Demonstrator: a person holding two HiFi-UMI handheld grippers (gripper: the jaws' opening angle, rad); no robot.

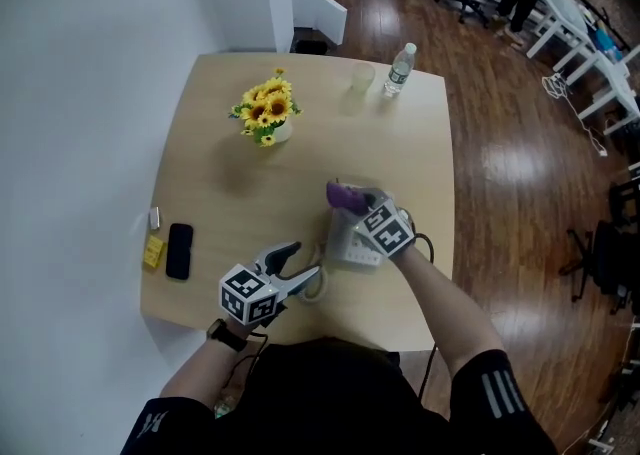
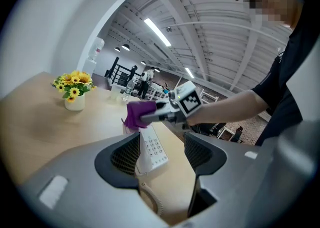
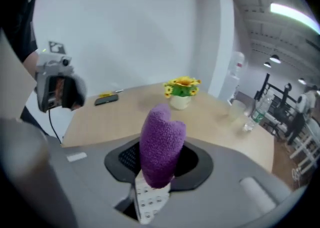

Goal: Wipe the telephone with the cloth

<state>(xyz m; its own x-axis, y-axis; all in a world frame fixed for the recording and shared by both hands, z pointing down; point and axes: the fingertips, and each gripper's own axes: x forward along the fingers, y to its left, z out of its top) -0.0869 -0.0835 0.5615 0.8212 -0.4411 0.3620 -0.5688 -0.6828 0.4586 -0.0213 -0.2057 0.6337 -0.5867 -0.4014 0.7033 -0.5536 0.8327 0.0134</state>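
Telephone: white, lies flat on the tan table, keypad up, close to the near edge and right of the middle. At its far end, a purple cloth, pressed against the casing. Clamped round that cloth, the right gripper: jaws drawn in narrow on the bunched wad, with only the purple bulge and a strip of keypad below it showing in the gap in the right gripper view.

Just beside the telephone's near left side, the left gripper: hovers low over the table, jaws spread wide, nothing gripped (telephone straight ahead through the gap in the left gripper view, beyond the pads rather than between them; contact with the left pad impossible to judge). By the lower jaw tip, a loop of coiled cord from the telephone toward the table's near edge.

Well apart to the left, near the table's left edge: a black mobile phone, with a small yellow block just beside it. Toward the far side, a white pot of sunflowers. Further right, along the far edge, a clear cup and a water bottle, near each other.
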